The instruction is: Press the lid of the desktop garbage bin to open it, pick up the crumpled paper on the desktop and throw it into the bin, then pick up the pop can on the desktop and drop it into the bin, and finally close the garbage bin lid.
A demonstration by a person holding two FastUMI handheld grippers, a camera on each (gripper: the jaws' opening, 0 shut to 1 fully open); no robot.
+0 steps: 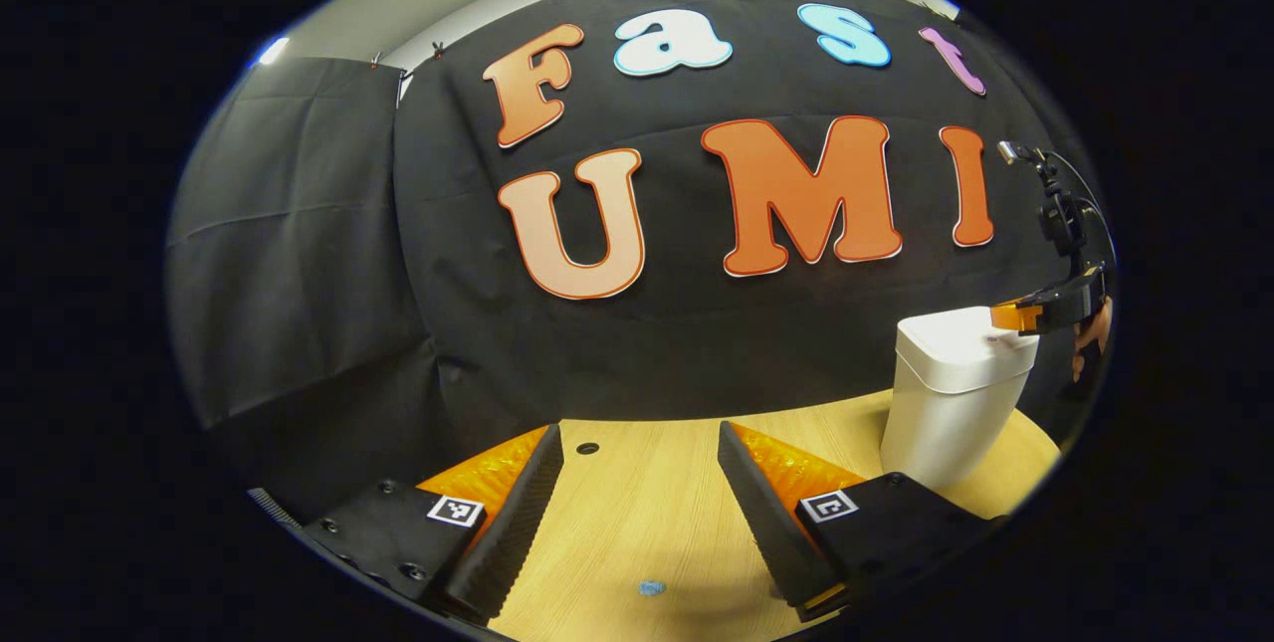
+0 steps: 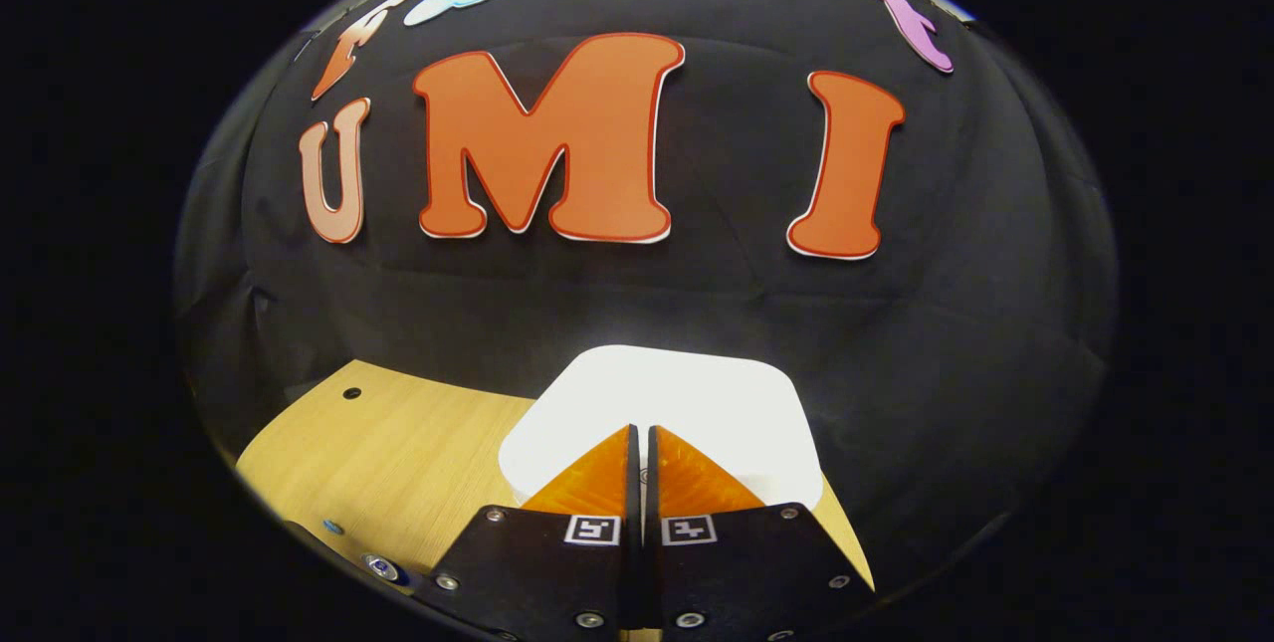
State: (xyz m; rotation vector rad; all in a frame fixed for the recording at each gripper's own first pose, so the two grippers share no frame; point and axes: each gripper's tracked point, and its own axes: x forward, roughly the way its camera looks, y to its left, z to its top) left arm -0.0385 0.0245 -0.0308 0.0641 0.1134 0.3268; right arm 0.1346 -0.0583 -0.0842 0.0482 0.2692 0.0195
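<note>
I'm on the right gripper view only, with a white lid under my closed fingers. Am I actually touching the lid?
Observer: The left gripper view shows the right gripper from the side. Its tip appears to rest on the lid, near one edge.
Operator: Has the lid popped up?
Observer: No, it lies flat and closed on the bin.
Operator: Where's the left gripper?
Observer: The left gripper is open over the table, apart from the bin.
</note>
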